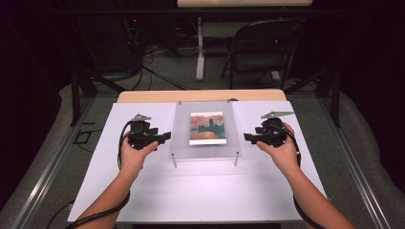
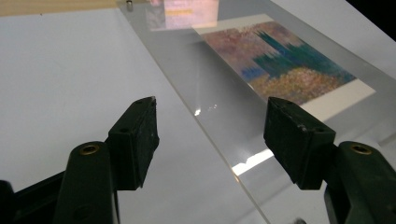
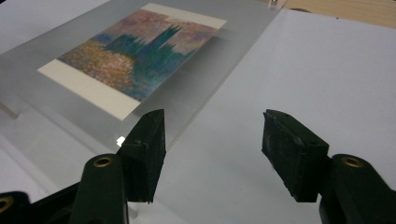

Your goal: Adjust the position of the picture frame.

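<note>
1. A clear acrylic frame (image 1: 205,130) on four short metal standoff legs sits in the middle of the white tabletop (image 1: 200,191), toward its far edge. A small painted print (image 1: 207,128) lies flat between its panes, roughly centred.

2. The left claw (image 1: 165,136) hovers just beside the frame's left edge, with its jaws spread wide and holding nothing. In the left gripper view the pane's edge runs between the two jaws, one over bare tabletop and one over the acrylic.

3. The right claw (image 1: 248,137) mirrors it at the frame's right edge. It is also spread and empty, with the near jaw just over the pane's rim in the right gripper view.

4. Judging by the symmetric approach, the work in hand looks like a two-sided pinch on the frame to lift or shift it.

5. Risks from here:
   - The acrylic is smooth and thin, so a shallow bite at the rim could let a jaw slide off as it closes.
   - If one claw closes or lifts before the other, the frame would probably tilt, and the print might slip out of centre.
   - If a jaw comes in too low, it could catch the tabletop rather than pass under the pane and shove the frame sideways on its legs.
   - A hard squeeze near a corner leg (image 1: 174,161) might twist the panes or loosen that standoff.
</note>
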`<state>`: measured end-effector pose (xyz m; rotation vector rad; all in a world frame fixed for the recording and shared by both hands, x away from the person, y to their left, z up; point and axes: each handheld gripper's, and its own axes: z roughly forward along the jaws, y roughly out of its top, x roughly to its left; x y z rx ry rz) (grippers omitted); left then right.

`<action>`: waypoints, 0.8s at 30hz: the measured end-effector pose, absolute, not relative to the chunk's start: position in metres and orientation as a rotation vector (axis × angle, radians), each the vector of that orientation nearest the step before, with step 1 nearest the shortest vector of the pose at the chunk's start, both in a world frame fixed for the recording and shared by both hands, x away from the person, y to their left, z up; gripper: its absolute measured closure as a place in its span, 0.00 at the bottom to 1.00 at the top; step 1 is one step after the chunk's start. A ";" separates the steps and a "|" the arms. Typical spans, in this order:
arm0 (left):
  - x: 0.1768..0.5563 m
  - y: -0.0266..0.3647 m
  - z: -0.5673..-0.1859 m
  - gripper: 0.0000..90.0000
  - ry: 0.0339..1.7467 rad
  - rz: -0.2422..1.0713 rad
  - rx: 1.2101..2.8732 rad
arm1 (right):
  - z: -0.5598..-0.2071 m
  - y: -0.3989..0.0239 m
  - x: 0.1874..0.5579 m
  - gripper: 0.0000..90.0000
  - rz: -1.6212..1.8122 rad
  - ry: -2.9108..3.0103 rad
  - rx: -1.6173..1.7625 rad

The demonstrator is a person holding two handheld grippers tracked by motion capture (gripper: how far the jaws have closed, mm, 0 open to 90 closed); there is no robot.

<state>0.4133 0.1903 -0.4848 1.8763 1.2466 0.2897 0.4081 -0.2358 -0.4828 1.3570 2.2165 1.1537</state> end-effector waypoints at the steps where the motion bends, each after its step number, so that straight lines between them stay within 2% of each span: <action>1: 0.417 0.190 -0.485 0.39 1.244 0.295 1.868 | -0.483 -0.235 0.412 0.43 1.162 2.203 1.353; 17: 0.461 0.183 -0.496 0.41 1.425 0.415 1.808 | -0.497 -0.215 0.456 0.42 1.108 2.142 1.431; 24: 0.476 0.175 -0.501 0.44 1.467 0.425 1.792 | -0.499 -0.207 0.472 0.43 1.098 2.068 1.487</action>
